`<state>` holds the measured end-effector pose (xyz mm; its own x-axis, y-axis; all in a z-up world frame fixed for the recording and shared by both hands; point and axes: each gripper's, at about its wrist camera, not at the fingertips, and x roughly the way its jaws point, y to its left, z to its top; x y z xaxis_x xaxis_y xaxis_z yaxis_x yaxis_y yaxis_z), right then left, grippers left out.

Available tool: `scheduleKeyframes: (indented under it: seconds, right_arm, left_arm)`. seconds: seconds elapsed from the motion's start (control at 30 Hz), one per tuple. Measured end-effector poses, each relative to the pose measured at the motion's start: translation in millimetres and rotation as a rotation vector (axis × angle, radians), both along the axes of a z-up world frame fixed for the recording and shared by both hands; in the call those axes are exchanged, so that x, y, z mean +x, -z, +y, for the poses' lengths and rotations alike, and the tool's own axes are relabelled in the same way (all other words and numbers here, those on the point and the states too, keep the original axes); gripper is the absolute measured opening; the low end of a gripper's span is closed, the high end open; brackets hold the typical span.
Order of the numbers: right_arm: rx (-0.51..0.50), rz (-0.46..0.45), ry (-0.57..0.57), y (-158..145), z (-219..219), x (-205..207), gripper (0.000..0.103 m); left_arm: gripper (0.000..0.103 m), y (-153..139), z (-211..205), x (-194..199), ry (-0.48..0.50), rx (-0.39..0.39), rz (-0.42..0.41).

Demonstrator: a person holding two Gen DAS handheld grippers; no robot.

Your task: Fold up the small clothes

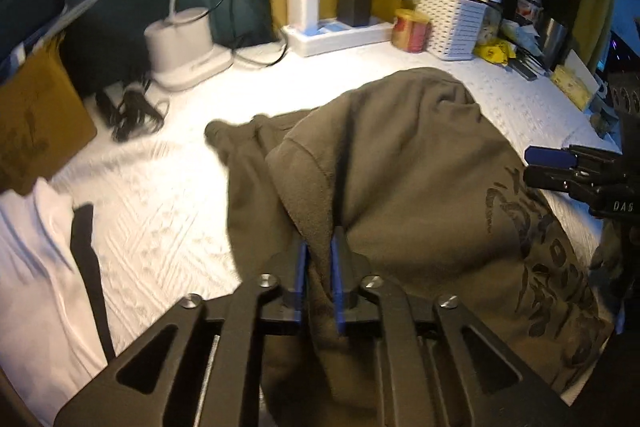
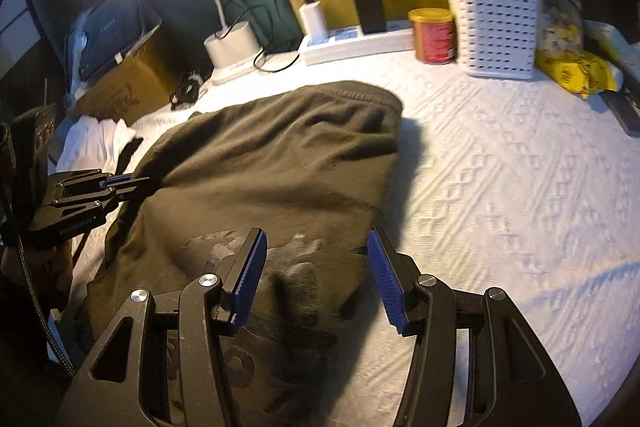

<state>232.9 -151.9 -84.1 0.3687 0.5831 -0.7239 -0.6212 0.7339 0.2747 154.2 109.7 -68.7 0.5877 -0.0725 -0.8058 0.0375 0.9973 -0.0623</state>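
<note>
An olive-brown sweatshirt [image 1: 404, 163] with a dark print lies bunched on the white textured bedcover [image 1: 160, 211]. My left gripper [image 1: 319, 247] is shut on a fold of its fabric and holds that fold raised. In the right wrist view the sweatshirt [image 2: 272, 163] spreads across the cover, with the left gripper [image 2: 136, 181] pinching its left edge. My right gripper [image 2: 316, 251] is open and empty, hovering just above the printed front near the garment's right edge. The right gripper also shows at the right in the left wrist view [image 1: 548, 157].
A white garment with a black strap [image 1: 48, 259] lies at the left. A cardboard box [image 1: 36, 123], lamp base [image 1: 184, 43], cables [image 1: 128, 107], power strip [image 1: 340, 33], red can [image 1: 412, 29], white basket [image 1: 456, 23] and yellow packets [image 2: 572, 71] line the back.
</note>
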Motion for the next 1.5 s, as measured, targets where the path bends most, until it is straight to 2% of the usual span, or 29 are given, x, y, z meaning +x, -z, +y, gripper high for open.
scheduleKeyframes:
  seconds: [0.03, 0.1, 0.2, 0.33, 0.47, 0.6, 0.67, 0.7, 0.73, 0.8, 0.97, 1.13, 1.2, 1.23, 1.37, 1.5]
  right_arm:
    - [-0.005, -0.003, -0.003, 0.2, 2.5, -0.6, 0.056]
    - [-0.007, -0.005, -0.006, 0.6, 5.7, 0.2, 0.056]
    - [-0.011, -0.007, 0.004, 1.1, 6.6, 3.7, 0.056]
    - [-0.020, -0.019, 0.012, 0.4, 7.2, 11.9, 0.056]
    - [-0.024, -0.040, 0.020, -4.1, 8.2, 22.8, 0.056]
    - [-0.020, -0.057, 0.032, -8.3, 8.7, 37.0, 0.056]
    - [-0.019, -0.060, 0.040, -9.1, 9.1, 45.5, 0.056]
    - [-0.018, -0.059, 0.044, -9.2, 9.5, 48.8, 0.056]
    - [-0.017, -0.057, 0.047, -9.0, 10.0, 53.5, 0.056]
    - [-0.013, -0.046, 0.053, -7.1, 11.0, 60.9, 0.056]
    - [-0.003, 0.025, 0.094, 3.7, 14.1, 85.3, 0.056]
    - [0.029, 0.093, 0.097, 15.9, 22.4, 106.9, 0.055]
    - [0.030, 0.081, 0.104, 17.7, 27.1, 112.0, 0.042]
    - [0.018, 0.077, 0.100, 17.5, 30.7, 114.4, 0.024]
    - [-0.023, 0.045, 0.085, 17.5, 42.9, 118.9, 0.023]
    - [-0.024, 0.043, 0.092, 17.2, 41.4, 118.6, 0.024]
  left_arm:
    - [0.035, -1.2, 4.7, -0.4, -0.012, -0.010, -0.004]
    - [0.044, -6.4, 16.3, 0.6, -0.036, -0.034, -0.029]
    - [0.045, -12.2, 33.7, 10.8, -0.055, -0.084, -0.052]
    - [0.045, -14.4, 45.2, 37.9, -0.035, -0.096, -0.088]
    - [0.044, -9.7, 38.1, 66.1, 0.033, -0.066, -0.078]
    - [0.044, 9.5, 34.6, 90.4, 0.060, -0.043, -0.015]
    - [0.028, 18.0, 35.3, 95.7, 0.063, -0.052, 0.007]
    - [0.012, 20.2, 34.8, 96.2, 0.070, -0.048, 0.006]
    - [0.003, 19.8, 33.1, 95.6, 0.083, -0.039, -0.002]
    - [0.003, 15.3, 29.9, 92.1, 0.099, -0.012, -0.021]
    - [0.003, -11.4, 47.5, 83.3, 0.041, 0.016, -0.117]
    - [0.003, -10.8, 68.5, 83.9, 0.000, 0.059, -0.114]
    - [0.003, -6.1, 76.3, 85.4, -0.016, 0.034, -0.099]
    - [0.003, -3.1, 76.8, 86.7, -0.014, 0.027, -0.085]
    - [0.004, 7.7, 75.9, 89.0, -0.027, 0.010, -0.046]
    - [0.005, 4.2, 78.1, 85.6, -0.054, -0.013, -0.036]
